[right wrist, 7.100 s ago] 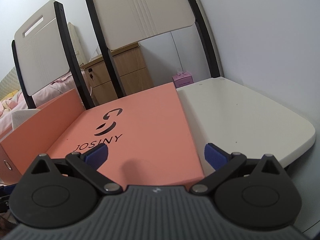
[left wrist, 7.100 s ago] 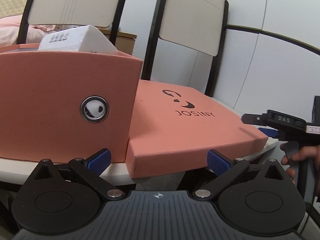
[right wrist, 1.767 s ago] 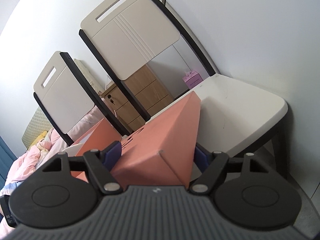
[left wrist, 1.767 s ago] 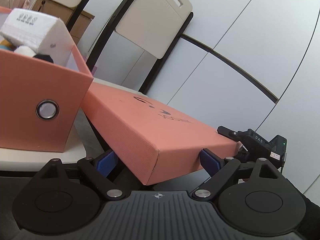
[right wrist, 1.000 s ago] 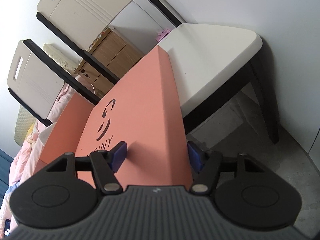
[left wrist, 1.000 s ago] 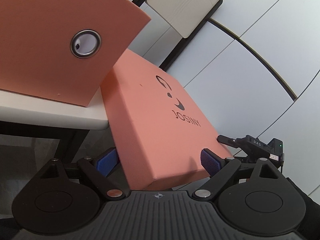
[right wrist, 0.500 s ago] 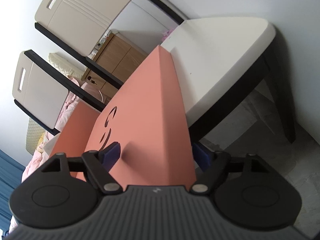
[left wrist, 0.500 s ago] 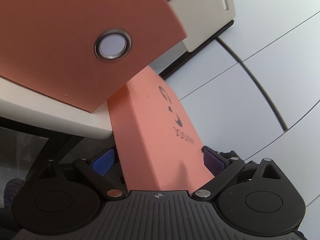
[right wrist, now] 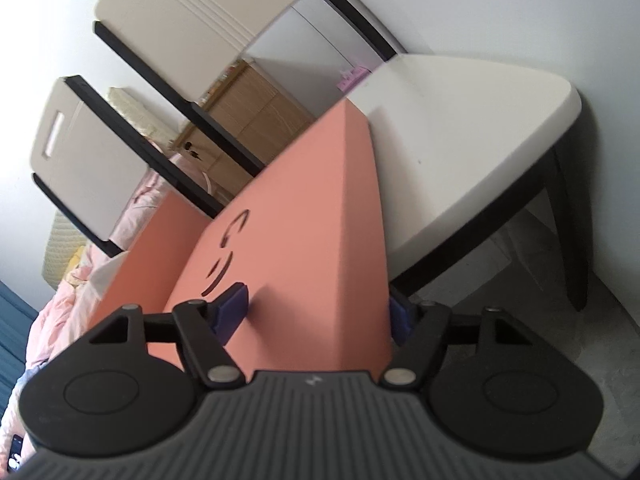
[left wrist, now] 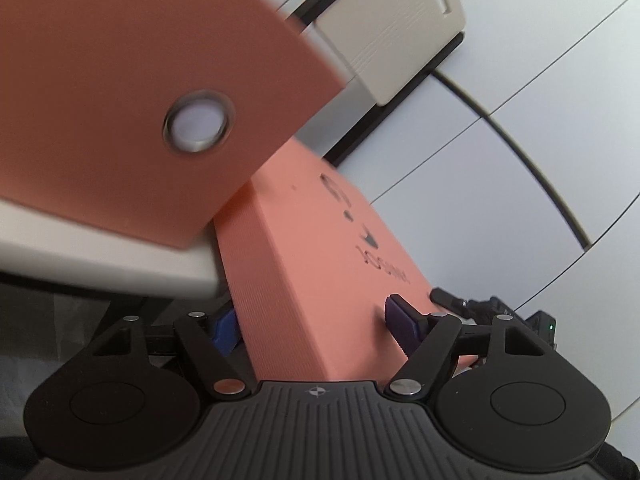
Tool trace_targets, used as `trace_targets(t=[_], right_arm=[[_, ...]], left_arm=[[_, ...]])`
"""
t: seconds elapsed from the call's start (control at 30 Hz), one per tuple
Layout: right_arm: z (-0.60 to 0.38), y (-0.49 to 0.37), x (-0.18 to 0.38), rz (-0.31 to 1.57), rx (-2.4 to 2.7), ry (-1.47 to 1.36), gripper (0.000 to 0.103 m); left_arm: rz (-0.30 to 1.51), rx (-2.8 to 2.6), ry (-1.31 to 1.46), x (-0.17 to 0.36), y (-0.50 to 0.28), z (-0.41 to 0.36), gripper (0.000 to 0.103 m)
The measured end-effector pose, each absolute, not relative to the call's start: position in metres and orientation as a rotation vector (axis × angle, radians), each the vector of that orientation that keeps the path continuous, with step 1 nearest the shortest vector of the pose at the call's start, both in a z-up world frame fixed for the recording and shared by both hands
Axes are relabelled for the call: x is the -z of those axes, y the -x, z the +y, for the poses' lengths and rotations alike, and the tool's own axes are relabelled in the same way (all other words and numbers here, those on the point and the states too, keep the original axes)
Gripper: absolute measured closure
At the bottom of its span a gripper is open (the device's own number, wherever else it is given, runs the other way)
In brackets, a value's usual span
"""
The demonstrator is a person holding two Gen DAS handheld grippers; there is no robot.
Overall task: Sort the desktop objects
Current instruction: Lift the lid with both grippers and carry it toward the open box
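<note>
The lid at the centre of the frame is salmon pink with a fine ribbed texture and a black logo and lettering. The box at upper left is the same salmon pink, with a silver metal ring round a pale hole. The tabletop at right is cream-white over black legs. Both tongs are black with blue pads. The chair backs at upper left are cream with black frames.

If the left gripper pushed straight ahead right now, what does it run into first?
The lid itself: the left gripper has just been closing on its near end, pads on both faces. Beyond it, probably the table edge and the salmon box, though depth is unclear.
</note>
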State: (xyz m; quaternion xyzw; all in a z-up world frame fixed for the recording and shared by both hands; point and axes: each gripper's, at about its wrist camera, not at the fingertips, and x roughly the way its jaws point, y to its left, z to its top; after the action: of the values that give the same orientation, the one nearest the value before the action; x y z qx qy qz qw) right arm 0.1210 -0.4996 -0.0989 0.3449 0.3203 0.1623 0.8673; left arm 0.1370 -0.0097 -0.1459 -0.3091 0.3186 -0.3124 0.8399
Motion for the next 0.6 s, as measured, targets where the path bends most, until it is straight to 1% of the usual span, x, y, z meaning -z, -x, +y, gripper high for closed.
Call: trace_targets(t=[0.3, 0.6], right_arm=[[-0.504, -0.097, 0.066, 0.561, -0.381, -0.702, 0.034], [-0.504, -0.084, 0.032, 0.46, -0.395, -0.674, 0.034]], left_arm=[[0.605, 0.716, 0.705, 0.119, -0.121, -0.002, 0.024], [0.557, 0.733, 0.67, 0.084, -0.115, -0.008, 0.023]])
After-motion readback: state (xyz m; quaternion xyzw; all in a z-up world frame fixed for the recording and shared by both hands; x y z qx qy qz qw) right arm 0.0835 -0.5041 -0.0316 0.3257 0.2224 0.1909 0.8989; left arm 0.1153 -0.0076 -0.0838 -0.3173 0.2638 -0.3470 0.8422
